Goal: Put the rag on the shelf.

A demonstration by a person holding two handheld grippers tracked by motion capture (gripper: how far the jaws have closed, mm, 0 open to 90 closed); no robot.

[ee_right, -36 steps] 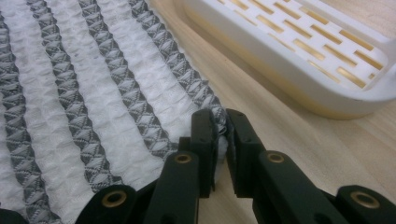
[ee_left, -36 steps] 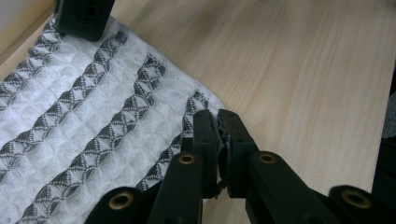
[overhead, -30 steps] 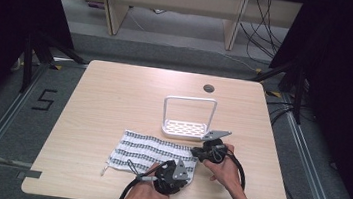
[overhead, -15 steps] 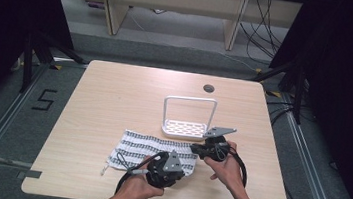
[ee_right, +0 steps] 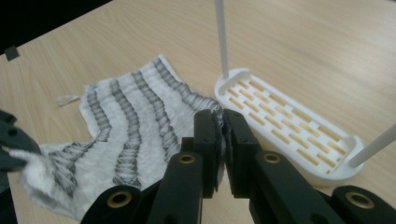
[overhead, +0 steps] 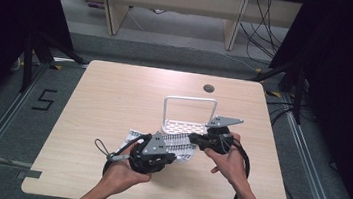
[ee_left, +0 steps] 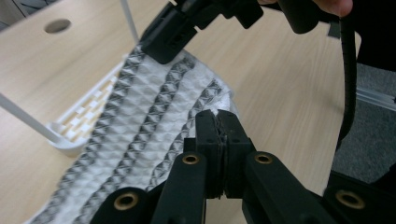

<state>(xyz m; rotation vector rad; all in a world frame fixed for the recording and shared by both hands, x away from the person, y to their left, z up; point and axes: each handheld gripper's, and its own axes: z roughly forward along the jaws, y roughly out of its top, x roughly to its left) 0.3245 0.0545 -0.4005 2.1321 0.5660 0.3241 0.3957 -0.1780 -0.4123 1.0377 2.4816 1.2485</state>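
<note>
A white cloth point(ee_right: 130, 126) with grey zigzag stripes, a white rack point(ee_right: 285, 126), a pale wood table point(overhead: 115, 92).

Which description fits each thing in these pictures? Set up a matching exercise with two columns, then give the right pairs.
Things:
1. striped cloth
2. white rack
3. round hole in the table
4. left gripper

Descriptions:
A. near the table's far edge
B. shut on a cloth corner
C. stands upright just beyond the cloth
D. pinched at two corners, partly raised

Pairs: 1-D, 2-C, 3-A, 4-B
</note>
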